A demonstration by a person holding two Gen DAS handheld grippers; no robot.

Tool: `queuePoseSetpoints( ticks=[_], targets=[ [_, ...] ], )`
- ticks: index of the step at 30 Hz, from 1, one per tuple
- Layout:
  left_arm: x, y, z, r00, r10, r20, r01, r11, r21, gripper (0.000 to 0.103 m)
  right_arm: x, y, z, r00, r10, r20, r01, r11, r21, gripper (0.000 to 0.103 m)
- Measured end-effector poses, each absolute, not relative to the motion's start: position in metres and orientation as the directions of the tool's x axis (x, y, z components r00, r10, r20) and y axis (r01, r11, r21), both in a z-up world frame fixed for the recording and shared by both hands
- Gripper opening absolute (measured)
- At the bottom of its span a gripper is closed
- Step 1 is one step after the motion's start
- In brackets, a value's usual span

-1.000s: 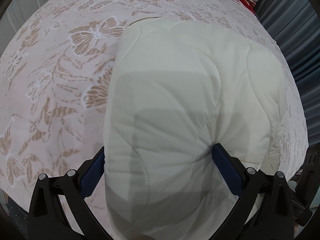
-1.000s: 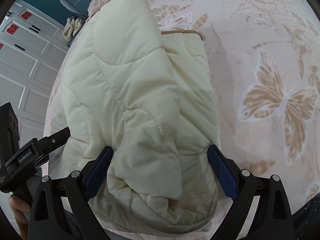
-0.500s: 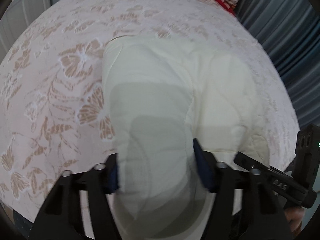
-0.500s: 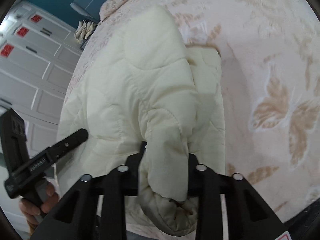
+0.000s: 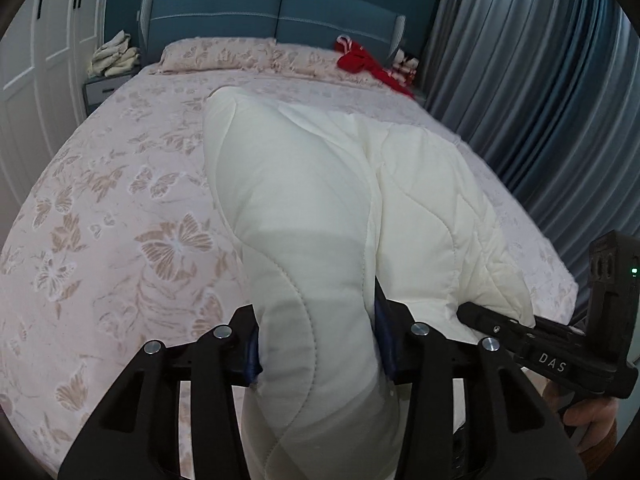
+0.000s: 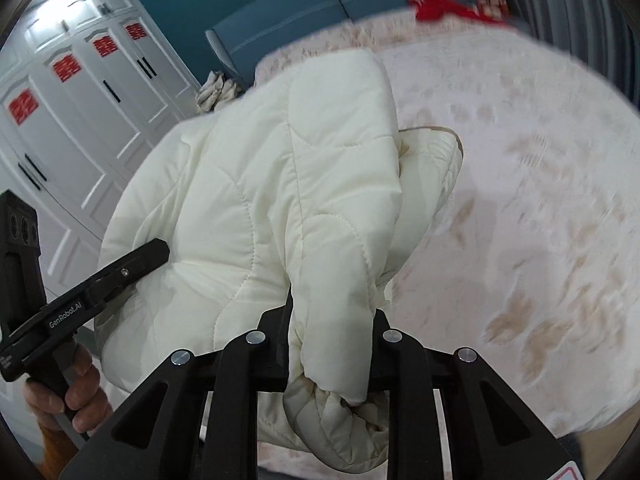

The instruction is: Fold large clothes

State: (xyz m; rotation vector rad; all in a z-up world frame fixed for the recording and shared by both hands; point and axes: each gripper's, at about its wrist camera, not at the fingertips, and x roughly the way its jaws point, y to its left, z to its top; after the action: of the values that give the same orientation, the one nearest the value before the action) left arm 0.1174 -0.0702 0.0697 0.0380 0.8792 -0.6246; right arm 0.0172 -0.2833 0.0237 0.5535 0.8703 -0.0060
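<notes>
A cream quilted puffer jacket (image 5: 320, 200) is lifted at its near end off the butterfly-print bed (image 5: 120, 220). My left gripper (image 5: 318, 340) pinches a thick fold of it, its blue pads pressing in from both sides and its jaws still closing. My right gripper (image 6: 332, 320) is shut on a bunched sleeve end of the same jacket (image 6: 260, 200). The cuff hangs below its fingers. Each gripper shows in the other's view: the right gripper (image 5: 520, 340) at the jacket's right edge, the left gripper (image 6: 100, 284) at its left edge. The far end of the jacket still rests on the bed.
A red garment (image 5: 360, 62) lies near the pillows by the blue headboard (image 5: 260, 12). Grey curtains (image 5: 540, 100) run along the bed's right side. White wardrobes (image 6: 80, 100) stand to the left. Folded cloth (image 5: 114, 54) sits on a nightstand. A hand (image 6: 76, 392) holds the left gripper.
Both grippers went from open around the jacket to clamped on it. Both then rose, lifting the near end of the jacket, so the headboard and room came into view.
</notes>
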Motion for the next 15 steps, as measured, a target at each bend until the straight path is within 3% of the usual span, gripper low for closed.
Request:
queuePoseSetpoints(
  ticks=[2,4,5,7,9,15],
  targets=[
    [0.126,-0.068,0.043,0.446,-0.446,-0.776,0.509,0.839,-0.190,0.044,0.020,-0.281,-0.004,0.611,0.250,-0.751,0.247,0.841,0.481,0.028],
    [0.135,-0.059,0.014,0.410,-0.398,-0.821,0.479,0.860,-0.177,0.044,0.024,-0.265,-0.043,0.539,0.227,-0.811,0.279,0.861,0.426,0.043],
    [0.141,-0.051,-0.001,0.383,-0.383,-0.841,0.458,0.869,-0.187,0.045,0.023,-0.258,-0.050,0.518,0.201,-0.831,0.288,0.874,0.391,0.044],
    [0.146,-0.037,-0.020,0.352,-0.372,-0.859,0.423,0.882,-0.208,0.046,0.018,-0.251,-0.070,0.484,0.141,-0.864,0.313,0.894,0.321,0.061],
    [0.149,-0.024,-0.027,0.335,-0.398,-0.854,0.407,0.879,-0.250,0.048,0.012,-0.258,-0.080,0.478,0.175,-0.861,0.349,0.861,0.369,0.071],
    [0.146,-0.016,-0.042,0.321,-0.380,-0.868,0.408,0.882,-0.235,0.056,0.014,-0.274,-0.132,0.430,0.461,-0.777,0.398,0.676,0.621,0.081]
  ],
)
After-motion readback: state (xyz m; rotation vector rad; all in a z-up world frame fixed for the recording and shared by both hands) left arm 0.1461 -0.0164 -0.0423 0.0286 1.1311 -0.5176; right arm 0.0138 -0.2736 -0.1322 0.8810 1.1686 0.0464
